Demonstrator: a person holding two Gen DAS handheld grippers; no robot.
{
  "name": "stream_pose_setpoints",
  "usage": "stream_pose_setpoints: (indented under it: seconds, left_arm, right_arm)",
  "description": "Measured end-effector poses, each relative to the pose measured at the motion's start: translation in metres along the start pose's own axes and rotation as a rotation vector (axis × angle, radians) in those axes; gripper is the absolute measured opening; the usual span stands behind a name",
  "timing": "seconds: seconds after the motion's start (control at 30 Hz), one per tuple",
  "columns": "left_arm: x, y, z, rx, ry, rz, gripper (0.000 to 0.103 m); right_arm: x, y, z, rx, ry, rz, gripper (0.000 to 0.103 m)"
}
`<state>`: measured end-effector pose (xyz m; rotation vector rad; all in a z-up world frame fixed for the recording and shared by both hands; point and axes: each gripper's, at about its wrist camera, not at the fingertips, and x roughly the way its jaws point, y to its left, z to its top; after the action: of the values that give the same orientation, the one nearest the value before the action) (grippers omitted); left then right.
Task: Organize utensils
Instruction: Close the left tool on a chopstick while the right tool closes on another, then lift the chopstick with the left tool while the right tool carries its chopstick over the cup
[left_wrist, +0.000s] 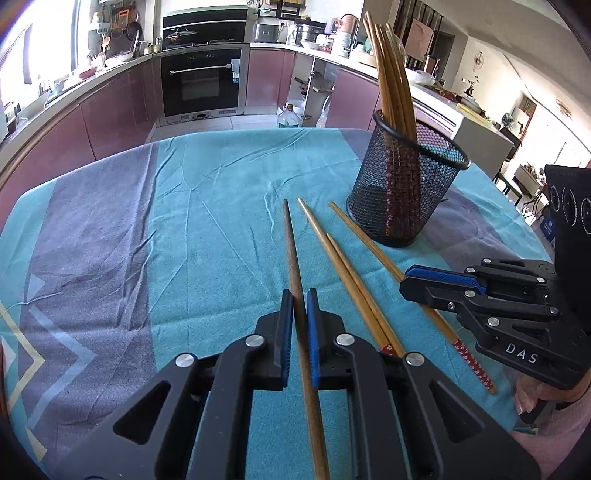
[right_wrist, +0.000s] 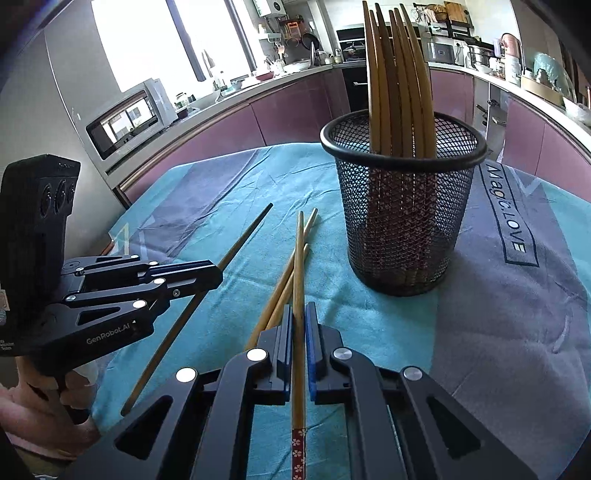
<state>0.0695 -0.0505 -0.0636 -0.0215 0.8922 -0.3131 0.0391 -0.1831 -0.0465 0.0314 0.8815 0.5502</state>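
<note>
A black mesh holder stands on the teal cloth with several wooden chopsticks upright in it. My left gripper is shut on a dark brown chopstick that lies along the cloth. My right gripper is shut on a light chopstick with a red flowered end. Two more light chopsticks lie side by side between them.
The table carries a teal and grey cloth. Kitchen cabinets and an oven lie beyond its far edge. A microwave sits on the counter to the left in the right wrist view.
</note>
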Motion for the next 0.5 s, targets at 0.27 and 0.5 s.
stream_pose_setpoints:
  seconds: [0.27,0.5]
  left_arm:
    - [-0.018,0.0,0.005,-0.006,-0.038,-0.035,0.008]
    - [-0.037,0.004,0.009,-0.011,-0.074,-0.086,0.008]
  right_arm:
    - [-0.022,0.006,0.005,0.001,-0.057,0.066,0.005]
    - [-0.043,0.003,0.012,0.002,-0.113,0.088,0.005]
